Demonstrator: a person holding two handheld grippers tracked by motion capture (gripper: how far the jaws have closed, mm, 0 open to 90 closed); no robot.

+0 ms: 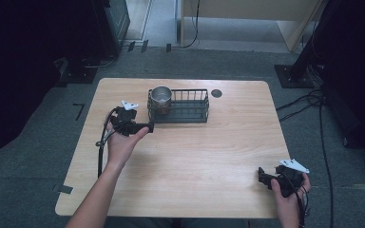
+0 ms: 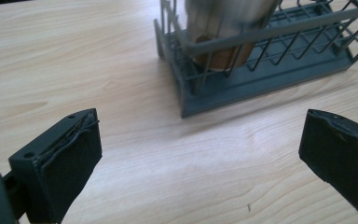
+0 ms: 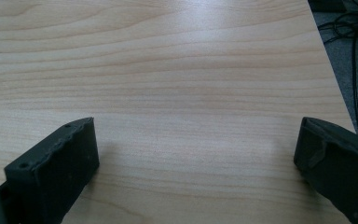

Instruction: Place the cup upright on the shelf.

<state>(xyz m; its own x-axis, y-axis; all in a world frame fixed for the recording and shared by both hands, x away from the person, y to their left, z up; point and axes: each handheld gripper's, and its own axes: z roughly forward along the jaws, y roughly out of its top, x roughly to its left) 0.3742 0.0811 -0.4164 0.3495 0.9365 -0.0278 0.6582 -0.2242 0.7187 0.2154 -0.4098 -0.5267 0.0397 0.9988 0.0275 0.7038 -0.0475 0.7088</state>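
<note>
The left gripper (image 1: pixel 145 127) hovered low over the wooden table (image 1: pixel 195 156), just beside the left end of the dark wire basket (image 1: pixel 185 114), with its 2 jaws spread wide and nothing between them. In the left gripper view the jaws stood far apart at the bottom corners, and the near corner of the basket (image 2: pixel 242 88) lay ahead of them, close but not touching. A metal cup (image 1: pixel 161 97) stood upright inside the left end of the basket; in the left gripper view the cup (image 2: pixel 228 23) appeared blurred behind the wire bars, resting on the basket floor. The basket sat toward the far edge of the table, with a small dark round disc (image 1: pixel 216 93) on the tabletop just to its right. The right gripper (image 1: pixel 265 179) was held near the table's front right corner, well apart from the basket. In the right gripper view its 2 jaws were likewise released and wide apart, with bare wood (image 3: pixel 168 93) between them and the table's right edge and floor cables (image 3: pixel 349 37) beyond.
</note>
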